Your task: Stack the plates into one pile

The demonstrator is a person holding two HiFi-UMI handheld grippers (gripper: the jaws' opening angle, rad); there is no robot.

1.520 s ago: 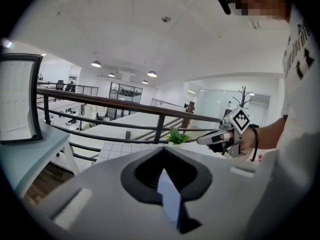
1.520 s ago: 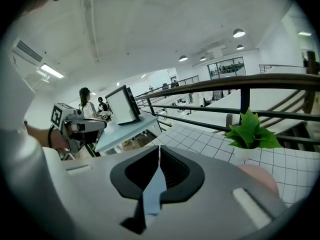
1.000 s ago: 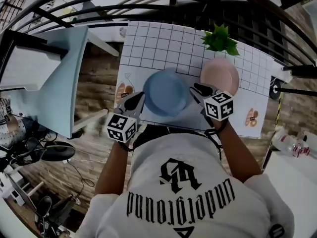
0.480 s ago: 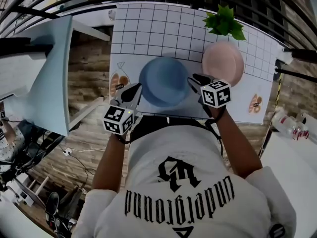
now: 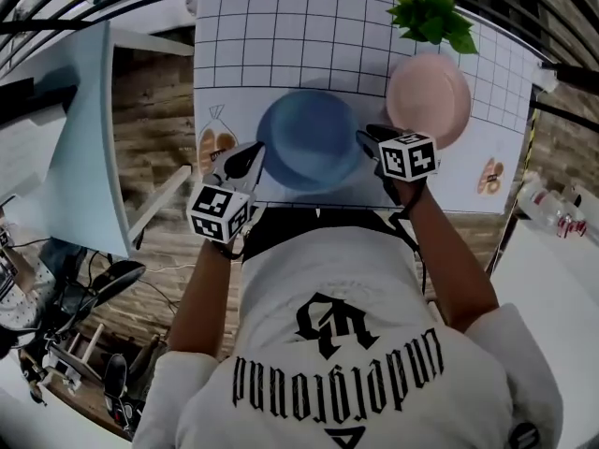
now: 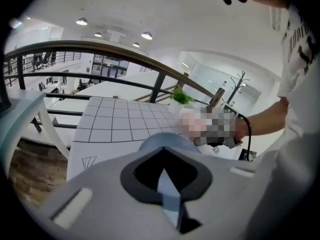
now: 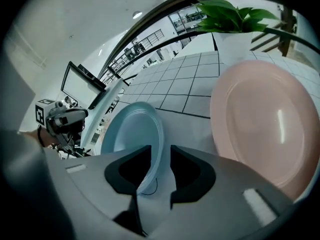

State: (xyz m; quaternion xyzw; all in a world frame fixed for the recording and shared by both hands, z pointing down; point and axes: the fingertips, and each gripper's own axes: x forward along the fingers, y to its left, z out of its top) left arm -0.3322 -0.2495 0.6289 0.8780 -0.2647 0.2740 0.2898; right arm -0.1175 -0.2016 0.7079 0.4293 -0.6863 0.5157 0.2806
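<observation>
Grid mat (image 5: 281, 36) holds the blue plate (image 5: 309, 138) at centre and the pink plate (image 5: 428, 99) just right of it, apart and unstacked. Plant (image 5: 432, 12) far right. Both forearms reach in from the near edge, angled down. Right gripper (image 5: 372, 137) is between the plates, jaws just opened wide, blue rim in the gap. Left gripper (image 5: 251, 154) is near-left of the blue plate, jaws together and empty. Both are lower than a second ago.

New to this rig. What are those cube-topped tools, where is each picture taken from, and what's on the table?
No robot: a person holds a two-jaw gripper in each hand. One camera looks down from the head; one rides on each gripper. On the gridded mat lie a blue plate and a pink plate, apart, near a plant. The left gripper looks shut, empty. The right gripper has just been opening its jaws; the blue plate's rim sits between them, ungripped.
</observation>
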